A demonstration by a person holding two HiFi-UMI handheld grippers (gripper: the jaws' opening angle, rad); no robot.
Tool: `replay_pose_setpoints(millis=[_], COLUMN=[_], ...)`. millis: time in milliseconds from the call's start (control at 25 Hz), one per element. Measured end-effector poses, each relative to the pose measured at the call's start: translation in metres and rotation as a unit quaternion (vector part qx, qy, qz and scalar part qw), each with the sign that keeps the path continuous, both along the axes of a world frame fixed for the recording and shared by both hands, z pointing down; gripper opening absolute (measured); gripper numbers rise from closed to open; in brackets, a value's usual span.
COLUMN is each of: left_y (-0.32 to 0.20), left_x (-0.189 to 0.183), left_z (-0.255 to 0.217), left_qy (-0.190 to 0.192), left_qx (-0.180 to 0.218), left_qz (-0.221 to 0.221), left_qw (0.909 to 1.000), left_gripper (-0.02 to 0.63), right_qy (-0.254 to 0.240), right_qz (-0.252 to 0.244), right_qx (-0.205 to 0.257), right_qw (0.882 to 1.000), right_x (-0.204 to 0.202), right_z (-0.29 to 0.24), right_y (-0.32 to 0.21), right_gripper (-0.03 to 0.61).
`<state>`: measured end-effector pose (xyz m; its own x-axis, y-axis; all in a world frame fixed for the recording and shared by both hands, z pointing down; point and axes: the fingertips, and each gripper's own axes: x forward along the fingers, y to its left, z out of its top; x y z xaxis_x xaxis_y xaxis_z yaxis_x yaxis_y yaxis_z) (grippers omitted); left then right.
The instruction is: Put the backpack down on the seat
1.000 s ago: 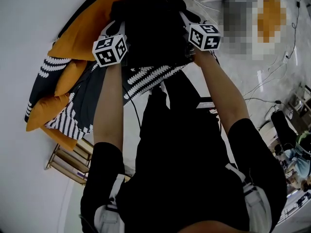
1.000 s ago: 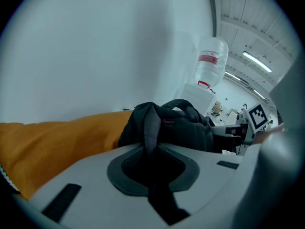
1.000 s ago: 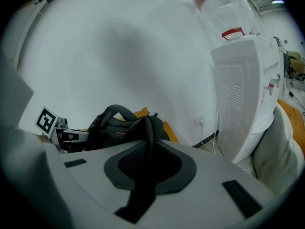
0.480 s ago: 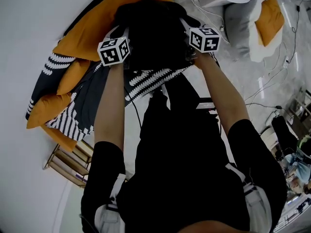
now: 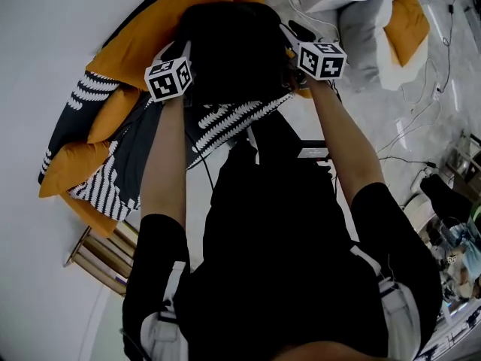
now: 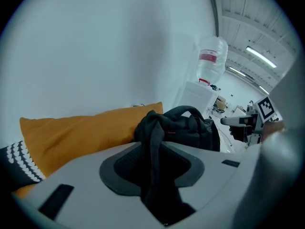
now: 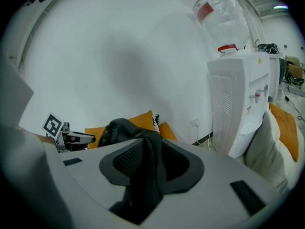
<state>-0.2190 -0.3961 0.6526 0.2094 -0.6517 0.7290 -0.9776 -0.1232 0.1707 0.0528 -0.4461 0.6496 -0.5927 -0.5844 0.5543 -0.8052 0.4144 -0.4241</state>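
Now the black backpack [image 5: 229, 51] sits slumped against the orange cushion [image 5: 143, 36]. Both forearms reach straight out, 1 on each side of it. The left gripper [image 5: 180, 70] has its jaws opening, with a strap [image 6: 155, 156] loose between them. The right gripper [image 5: 297, 51] has its jaws apart, another strap [image 7: 145, 175] draped over 1 pad.

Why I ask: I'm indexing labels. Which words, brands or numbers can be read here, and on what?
No text reads clearly.
Water bottle, red label: too blurred to read.
Dispenser, small red stickers: too small to read.
Marker cubes: black-and-white square patterns, no letters or digits.
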Motion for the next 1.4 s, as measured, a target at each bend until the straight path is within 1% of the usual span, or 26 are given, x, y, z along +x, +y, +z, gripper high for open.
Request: replay_pose_setpoints(millis=[40, 120, 160, 320, 440, 560, 720, 880, 1000, 1080, 1160, 1280, 1400], left_y=[0.002, 0.010, 0.015, 0.048, 0.071, 0.091, 0.124, 0.161, 0.187, 0.201, 0.216, 0.237, 0.259], left_x=[-0.002, -0.003, -0.002, 0.005, 0.009, 0.013, 0.019, 0.023, 0.027, 0.035, 0.046, 0.061, 0.068], left_z=[-0.007, -0.025, -0.036, -0.087, -0.135, -0.185, -0.253, -0.312, -0.346, -0.361, -0.370, -0.372, -0.365], left_qy=[0.001, 0.008, 0.012, 0.025, 0.047, 0.071, 0.093, 0.092, 0.083, 0.074, 0.068, 0.072, 0.075], left_qx=[0.008, 0.027, 0.039, 0.100, 0.152, 0.201, 0.263, 0.324, 0.367, 0.379, 0.381, 0.376, 0.368], left_qz=[-0.004, -0.005, -0.005, 0.002, -0.002, -0.002, 0.013, 0.034, 0.043, 0.053, 0.067, 0.080, 0.074], left_qw=[1.0000, 0.9996, 0.9992, 0.9947, 0.9873, 0.9771, 0.9602, 0.9409, 0.9256, 0.9208, 0.9196, 0.9205, 0.9238], left_gripper=[0.136, 0.112, 0.103, 0.089, 0.072, 0.048, 0.025, 0.018, 0.020, 0.020, 0.020, 0.020, 0.020], right_qy=[-0.005, -0.016, -0.021, -0.023, -0.030, -0.046, -0.071, -0.089, -0.115, -0.126, -0.113, -0.063, -0.053], right_qz=[0.005, 0.010, 0.012, 0.015, 0.018, 0.024, 0.025, -0.004, -0.002, -0.002, -0.010, -0.013, 0.002], right_qx=[0.007, 0.025, 0.036, 0.089, 0.137, 0.182, 0.235, 0.300, 0.343, 0.366, 0.380, 0.386, 0.378], right_qw=[1.000, 1.000, 0.999, 0.996, 0.990, 0.982, 0.969, 0.950, 0.932, 0.922, 0.918, 0.920, 0.924], right_x=[0.003, 0.005, 0.006, 0.006, 0.006, 0.003, -0.004, -0.013, -0.007, 0.000, 0.006, 0.016, 0.029], right_z=[-0.010, -0.032, -0.045, -0.097, -0.143, -0.189, -0.250, -0.316, -0.358, -0.377, -0.387, -0.383, -0.373], right_y=[0.003, 0.012, 0.017, 0.050, 0.076, 0.102, 0.143, 0.186, 0.215, 0.231, 0.245, 0.261, 0.277], right_gripper=[0.135, 0.077, 0.065, 0.051, 0.044, 0.040, 0.038, 0.037, 0.037, 0.038, 0.037, 0.037, 0.037])
